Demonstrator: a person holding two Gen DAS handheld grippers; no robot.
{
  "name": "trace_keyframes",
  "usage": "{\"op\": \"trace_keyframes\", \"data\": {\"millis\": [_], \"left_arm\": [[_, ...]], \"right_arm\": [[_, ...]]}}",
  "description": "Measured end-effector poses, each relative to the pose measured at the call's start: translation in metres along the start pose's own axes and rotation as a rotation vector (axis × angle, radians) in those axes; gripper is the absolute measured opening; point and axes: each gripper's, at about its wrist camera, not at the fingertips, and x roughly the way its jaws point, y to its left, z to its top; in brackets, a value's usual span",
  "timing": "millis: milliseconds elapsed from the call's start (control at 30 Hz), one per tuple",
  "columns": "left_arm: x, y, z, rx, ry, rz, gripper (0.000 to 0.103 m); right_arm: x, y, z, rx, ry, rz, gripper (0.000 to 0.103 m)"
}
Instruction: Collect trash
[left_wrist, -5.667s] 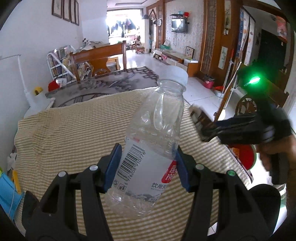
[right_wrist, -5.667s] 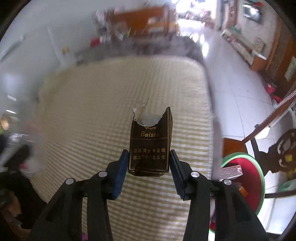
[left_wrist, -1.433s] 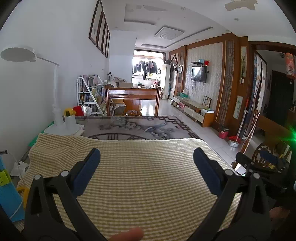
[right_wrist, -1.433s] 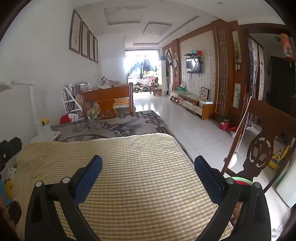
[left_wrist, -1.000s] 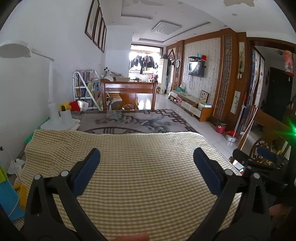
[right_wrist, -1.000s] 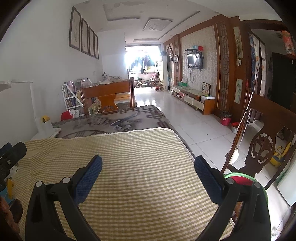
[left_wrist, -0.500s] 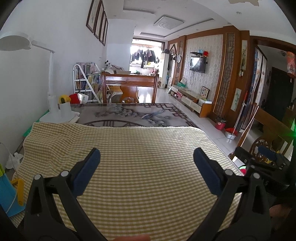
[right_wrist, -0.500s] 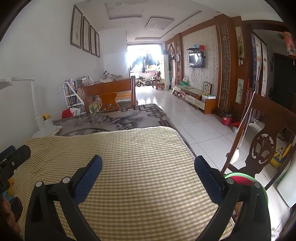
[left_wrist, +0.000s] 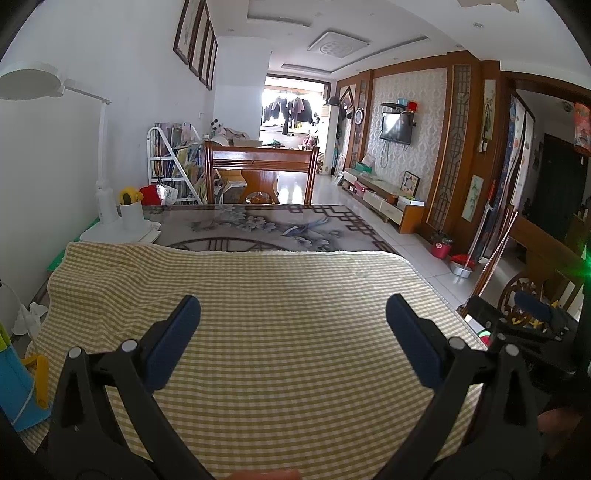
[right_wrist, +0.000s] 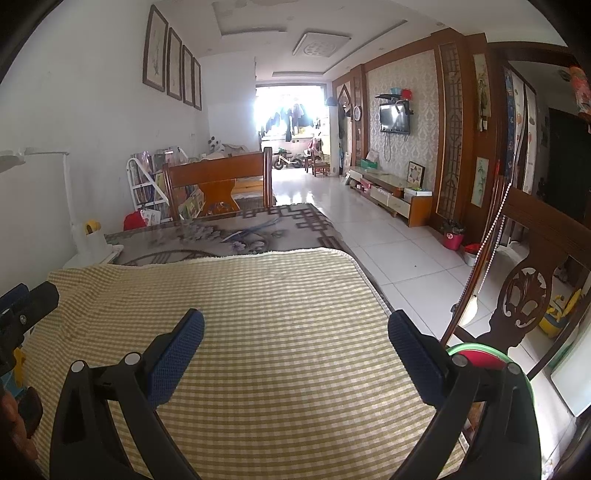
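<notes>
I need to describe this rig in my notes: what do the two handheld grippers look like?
Both look alike. The left gripper and the right gripper each have two black plastic arms with silver rivets, ending in dark blue textured pads. A green light glows near the right gripper's body in the left wrist view. No sleeves show.

My left gripper (left_wrist: 293, 341) has black arms with silver screws. My right gripper (right_wrist: 295, 345) matches, its pads (right_wrist: 176, 356) textured blue.

A yellow checked cloth (left_wrist: 288, 295) is covering the near table, with a white lamp (left_wrist: 103, 192) standing at its far left. A wooden chair (right_wrist: 524, 295) is standing at the right, a television (right_wrist: 394, 117) hanging beyond.
</notes>
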Motion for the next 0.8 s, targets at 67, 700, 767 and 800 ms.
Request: {"op": "trace_keyframes", "data": {"millis": [67,700,767,800], "left_arm": [[0.000,0.000,0.000,-0.001,0.000,0.001,0.098],[0.004,0.007,-0.001,-0.022,0.046,-0.002,0.098],[0.005,0.009,-0.002,-0.035,0.060,-0.023,0.098],[0.006,0.009,-0.003,-0.036,0.059,-0.021,0.098]], "right_arm": [[0.001,-0.001,-0.002,-0.003,0.003,0.003,0.096],[0.010,-0.001,-0.005,-0.025,0.050,0.024,0.096],[0.022,0.002,-0.005,-0.031,0.087,0.057,0.096],[0.029,0.004,-0.004,-0.038,0.109,0.071,0.096]]}}
